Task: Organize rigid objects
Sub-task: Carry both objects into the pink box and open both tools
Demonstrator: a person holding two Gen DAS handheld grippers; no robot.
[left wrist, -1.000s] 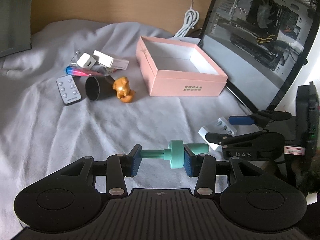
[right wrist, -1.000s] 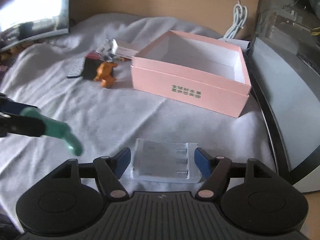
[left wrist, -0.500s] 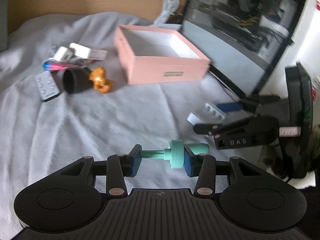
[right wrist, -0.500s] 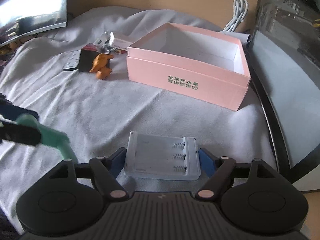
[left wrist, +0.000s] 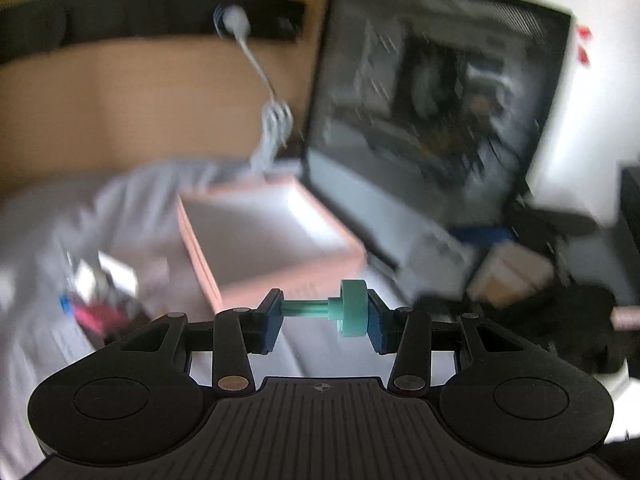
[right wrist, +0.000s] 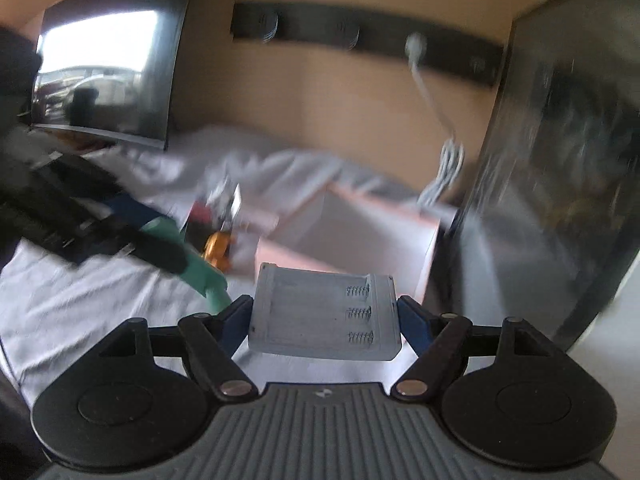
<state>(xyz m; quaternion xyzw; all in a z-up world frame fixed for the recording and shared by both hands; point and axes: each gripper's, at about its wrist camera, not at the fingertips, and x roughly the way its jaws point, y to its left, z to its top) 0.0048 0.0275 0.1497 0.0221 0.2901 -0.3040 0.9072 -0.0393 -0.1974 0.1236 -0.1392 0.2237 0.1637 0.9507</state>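
Between my left gripper's (left wrist: 324, 322) blue pads, a green plastic part (left wrist: 347, 314) is clamped crosswise: its thin stem meets the left pad, its round disc meets the right pad. The part hangs clear of the grey cloth (left wrist: 36, 240) below. My right gripper (right wrist: 325, 318) is closed on a white battery holder (right wrist: 324, 316), one pad against each short side, the three coil springs facing up. The holder also hangs clear of the cloth.

Just beyond both loads sits the open pink box (left wrist: 264, 236), its white interior showing nothing inside, though the view is blurred. Left of the box, on the cloth, lies a cluster of small items (left wrist: 100, 288): white pieces, something pink and blue, and, in the right wrist view, an orange figurine (right wrist: 218, 246). Individual items are too blurred to identify further. My left gripper appears in the right wrist view at the left, with the green part projecting from it.

Right of the box stands a computer case (left wrist: 432, 120) with a glass side. Farther back, a white cable (left wrist: 272, 120) hangs against the tan wall (left wrist: 140, 112).
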